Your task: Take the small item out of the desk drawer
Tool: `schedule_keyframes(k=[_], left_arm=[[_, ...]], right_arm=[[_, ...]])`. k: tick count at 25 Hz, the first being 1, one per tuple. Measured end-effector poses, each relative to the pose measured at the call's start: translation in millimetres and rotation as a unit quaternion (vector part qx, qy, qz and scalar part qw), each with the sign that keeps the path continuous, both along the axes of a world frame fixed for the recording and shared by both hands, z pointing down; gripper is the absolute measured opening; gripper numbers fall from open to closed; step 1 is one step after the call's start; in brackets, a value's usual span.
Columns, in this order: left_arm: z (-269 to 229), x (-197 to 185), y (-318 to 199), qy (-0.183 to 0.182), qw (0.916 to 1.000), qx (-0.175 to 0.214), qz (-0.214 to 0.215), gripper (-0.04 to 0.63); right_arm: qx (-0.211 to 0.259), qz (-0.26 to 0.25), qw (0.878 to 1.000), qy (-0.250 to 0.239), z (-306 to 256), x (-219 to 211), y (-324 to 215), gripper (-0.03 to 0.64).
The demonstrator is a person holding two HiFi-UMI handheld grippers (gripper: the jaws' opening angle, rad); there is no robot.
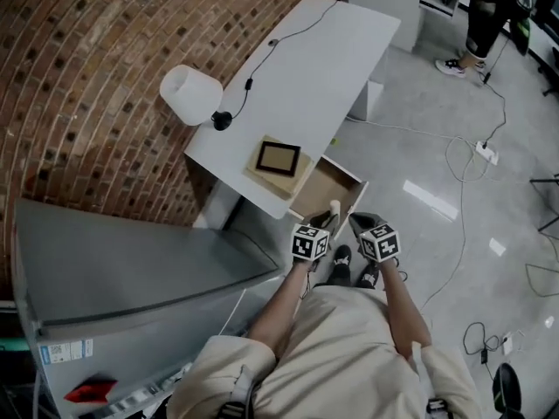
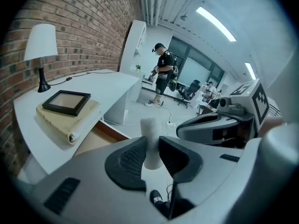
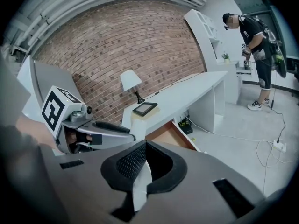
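Observation:
In the head view, my left gripper (image 1: pixel 332 216) is shut on a small white cylinder (image 1: pixel 334 208) just above the front of the open desk drawer (image 1: pixel 325 188). The left gripper view shows the cylinder (image 2: pixel 149 141) standing upright, pinched between the two dark pads, with the wooden drawer bottom (image 2: pixel 91 141) below and to the left. My right gripper (image 1: pixel 362 223) hovers close beside the left one, on its right. Its jaws are shut (image 3: pixel 141 183), with only a pale sliver showing in the slit between them. The drawer (image 3: pixel 169 133) lies ahead of it.
The white desk (image 1: pixel 323 68) carries a white lamp (image 1: pixel 190 94) with a black cord and a dark picture frame (image 1: pixel 278 158) on a folded beige cloth. A brick wall runs behind the desk. Cables (image 1: pixel 476 160) trail over the floor. A person (image 2: pixel 163 71) stands far off.

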State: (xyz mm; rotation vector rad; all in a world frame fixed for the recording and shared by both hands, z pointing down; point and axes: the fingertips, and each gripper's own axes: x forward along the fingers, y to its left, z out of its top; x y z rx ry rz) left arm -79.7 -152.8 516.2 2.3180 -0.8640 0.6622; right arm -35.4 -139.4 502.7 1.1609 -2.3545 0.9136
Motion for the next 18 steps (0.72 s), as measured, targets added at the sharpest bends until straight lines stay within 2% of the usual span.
schedule_keyframes(k=[3, 7, 9, 18], left_arm=[[-3.0, -6.7, 14.0, -0.002, 0.9994, -0.005, -0.034, 0.1], [-22.9, -11.0, -3.4, 0.002, 0.9933, 0.019, -0.114, 0.1], [-33.1, -13.4, -2.8, 0.007, 0.9898, 0.029, -0.14, 0.1], [-30.3, -22.9, 38.6, 0.011, 0.9841, 0.047, -0.171, 0.101]], right_arm=[[-0.001, 0.0, 1.0, -0.009, 0.3, 3.4, 11.5, 0.026], [0.012, 0.006, 1.0, -0.023, -5.6, 14.8, 2.4, 0.026], [0.014, 0.01, 0.999, -0.032, -4.5, 15.4, 5.0, 0.026], [0.027, 0.012, 0.999, -0.041, 4.1, 13.1, 34.6, 0.026]])
